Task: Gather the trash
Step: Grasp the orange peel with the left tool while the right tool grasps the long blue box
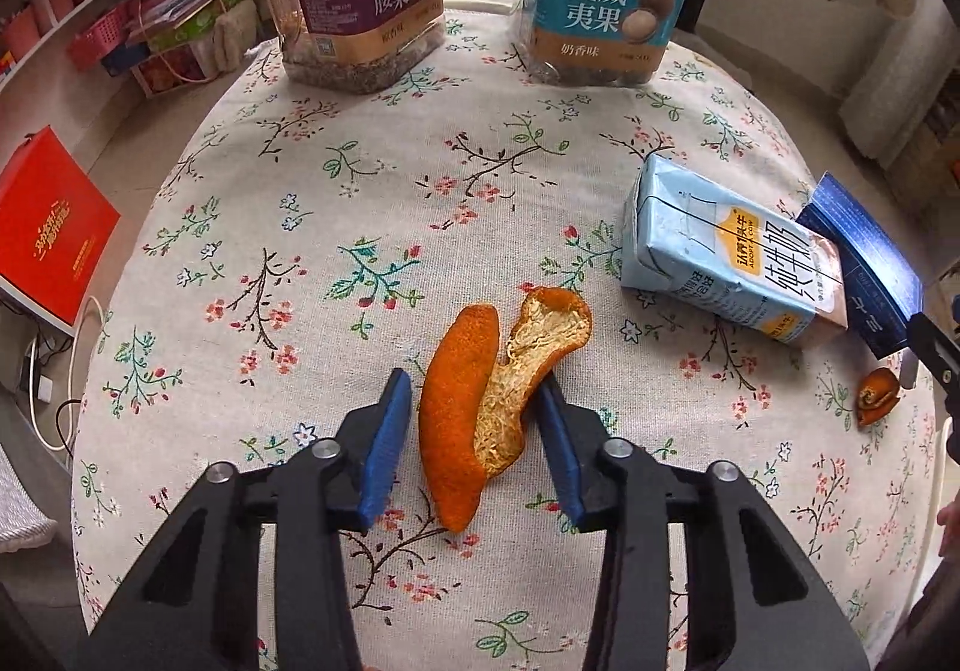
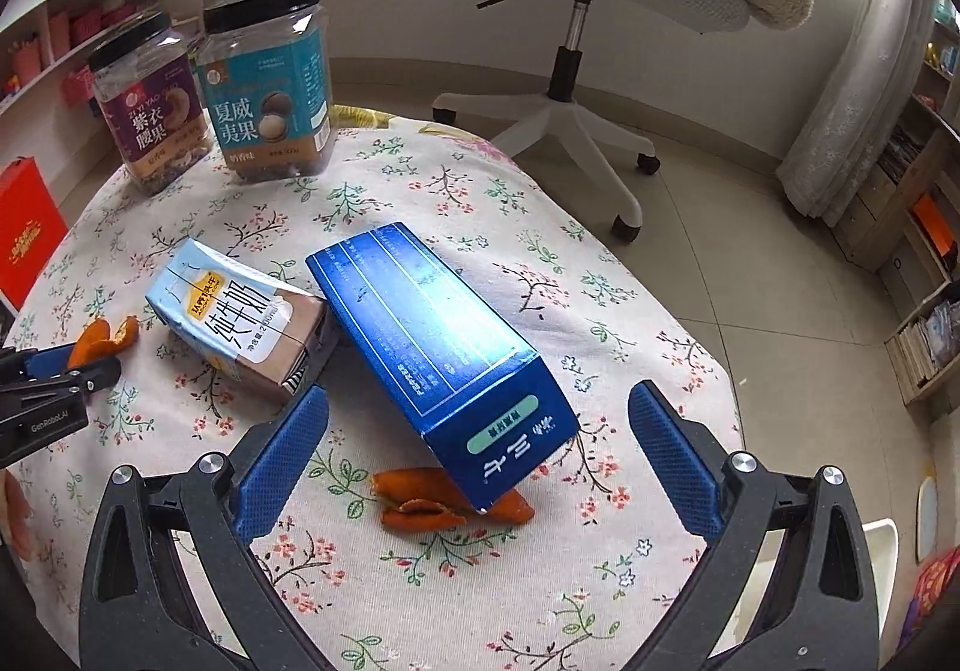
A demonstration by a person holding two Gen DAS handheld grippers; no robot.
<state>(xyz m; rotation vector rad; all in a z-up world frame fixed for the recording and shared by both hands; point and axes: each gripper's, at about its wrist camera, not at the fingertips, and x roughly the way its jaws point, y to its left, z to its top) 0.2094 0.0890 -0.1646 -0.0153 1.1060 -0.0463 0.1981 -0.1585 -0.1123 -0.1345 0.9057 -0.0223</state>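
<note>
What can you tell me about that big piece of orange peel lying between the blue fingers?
The large orange peel is a curled, dried-looking strip: bright pebbled orange outside, pale fibrous pith inside. It lies flat on the floral tablecloth, folded into two lobes, between the open fingers of the left gripper. The right-hand finger looks to be touching it; the other stands just apart.

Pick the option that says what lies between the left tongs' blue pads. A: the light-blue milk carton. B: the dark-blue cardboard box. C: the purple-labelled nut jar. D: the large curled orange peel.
D: in the left wrist view the large curled orange peel lies on the floral tablecloth between the open pads of the left tongs, not yet clamped.
</note>
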